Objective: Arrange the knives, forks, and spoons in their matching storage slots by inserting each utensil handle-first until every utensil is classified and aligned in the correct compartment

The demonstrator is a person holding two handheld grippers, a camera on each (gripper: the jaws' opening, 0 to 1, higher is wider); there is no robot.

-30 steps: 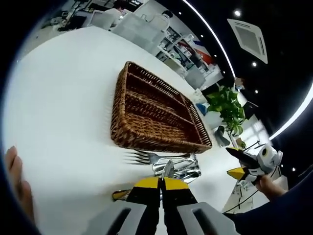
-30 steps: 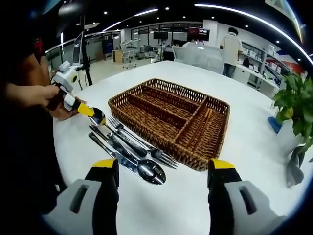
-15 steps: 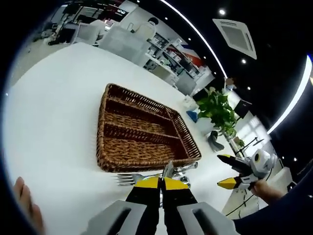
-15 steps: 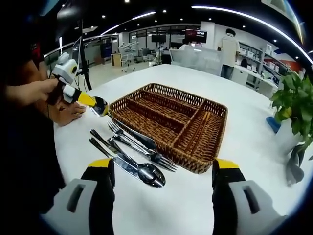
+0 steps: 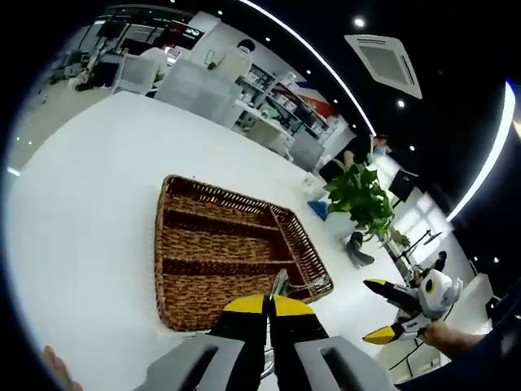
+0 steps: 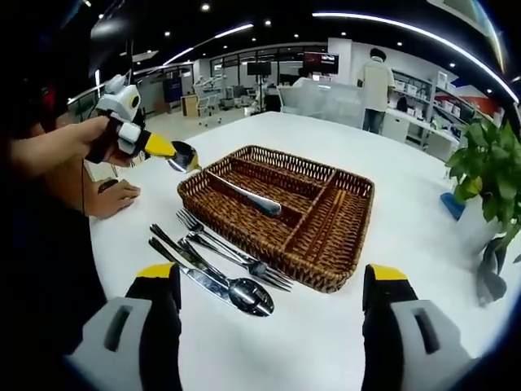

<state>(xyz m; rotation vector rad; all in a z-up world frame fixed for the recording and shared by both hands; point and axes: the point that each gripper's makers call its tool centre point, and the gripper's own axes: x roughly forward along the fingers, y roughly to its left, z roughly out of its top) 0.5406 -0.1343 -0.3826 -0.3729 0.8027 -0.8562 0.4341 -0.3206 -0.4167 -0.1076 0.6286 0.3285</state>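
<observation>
White round table [image 6: 326, 350] under both views; open-plan room, ceiling spots, potted plant [image 6: 488, 175] at right edge. Wicker tray [image 6: 281, 208] at centre. Left gripper [image 6: 167, 151], upper left, clamped on spoon [image 6: 240, 194] angled over tray. Right gripper [image 6: 273, 285] jaws wide apart, bottom. Remaining cutlery [image 6: 220, 261] on table beside tray's near edge.

Open-plan office or lab: desks [image 6: 326, 94], monitors [image 6: 315, 59], ceiling strip lights [image 6: 391, 18].

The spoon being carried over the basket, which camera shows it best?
The right gripper view: the left gripper, shut on the spoon, holds it slanting over the wicker basket, bowl to handle end visible. In the left gripper view only a sliver of handle pokes past its shut jaws.
</observation>
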